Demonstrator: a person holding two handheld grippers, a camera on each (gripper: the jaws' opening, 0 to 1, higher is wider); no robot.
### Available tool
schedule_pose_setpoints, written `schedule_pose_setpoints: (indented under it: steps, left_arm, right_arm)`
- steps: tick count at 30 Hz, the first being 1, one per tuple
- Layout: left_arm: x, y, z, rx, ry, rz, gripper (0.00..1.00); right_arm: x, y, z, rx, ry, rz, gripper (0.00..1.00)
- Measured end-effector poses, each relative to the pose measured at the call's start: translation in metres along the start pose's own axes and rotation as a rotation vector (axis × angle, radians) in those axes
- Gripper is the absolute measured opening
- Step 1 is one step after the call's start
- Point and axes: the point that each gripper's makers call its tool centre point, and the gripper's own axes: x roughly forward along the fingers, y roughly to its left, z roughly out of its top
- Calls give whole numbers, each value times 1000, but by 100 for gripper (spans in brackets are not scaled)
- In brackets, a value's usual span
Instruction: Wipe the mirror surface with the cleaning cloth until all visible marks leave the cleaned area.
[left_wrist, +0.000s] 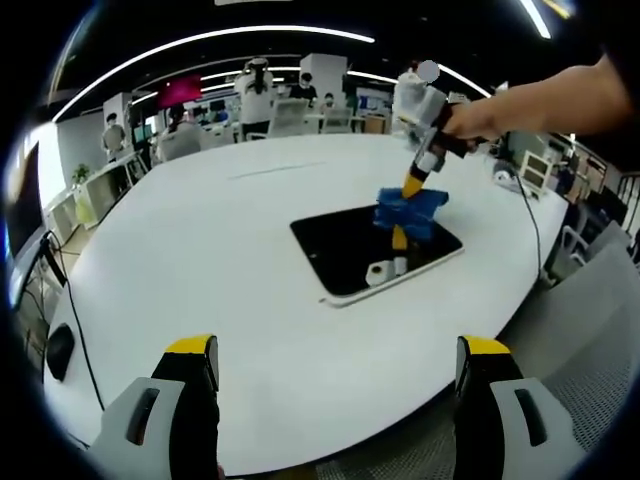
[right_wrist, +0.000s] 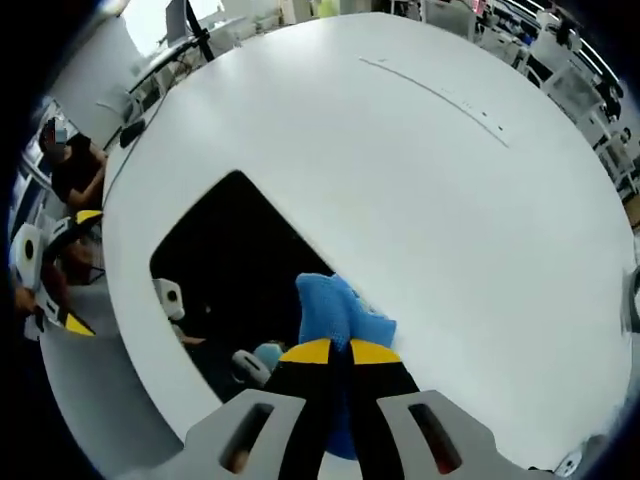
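A dark rectangular mirror (left_wrist: 345, 252) lies flat on the white table (left_wrist: 220, 260). A blue cleaning cloth (left_wrist: 410, 212) rests on its far right part, and my right gripper (left_wrist: 412, 187), held by a person's hand, presses down on it, shut on the cloth. In the right gripper view the yellow-tipped jaws (right_wrist: 333, 351) are closed on the blue cloth (right_wrist: 335, 312) over the mirror (right_wrist: 235, 270). My left gripper (left_wrist: 338, 352) hangs open at the near table edge, well short of the mirror, with nothing between its jaws.
A black cable (left_wrist: 70, 300) and a dark mouse-like object (left_wrist: 58, 350) lie at the table's left edge. Grey chairs (left_wrist: 600, 300) stand on the right. People sit at desks beyond the table (left_wrist: 255, 100). Another person (right_wrist: 70, 165) shows at the left of the right gripper view.
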Motion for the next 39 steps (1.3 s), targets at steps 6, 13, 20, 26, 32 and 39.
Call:
schedule_pose_setpoints:
  steps: [6,13,20,26,32,39]
  left_arm:
    - [1,-2,2,21,-3,-13,99]
    - [1,3,6,-6,-30,3,99]
    - [1,1,5,-2,-24,-1,99]
    - [1,0,4,4,-17,-5,99]
    - [0,0,4,2,-20,-8,99]
    - [0,0,4,6,-15,-11,99]
  right_arm:
    - [-37,-19,7,45,-39,-28,0]
    - [-63,-37,4,51,-50,-72,0]
    - [-81,-41,-9,83,-69,-75,0]
    - [-98,-48,-35,133,-64,-72,0]
    - [-108,-65,-58,182,-60,-90,0]
    - [-118,-86,-73,268,-92,-97,0]
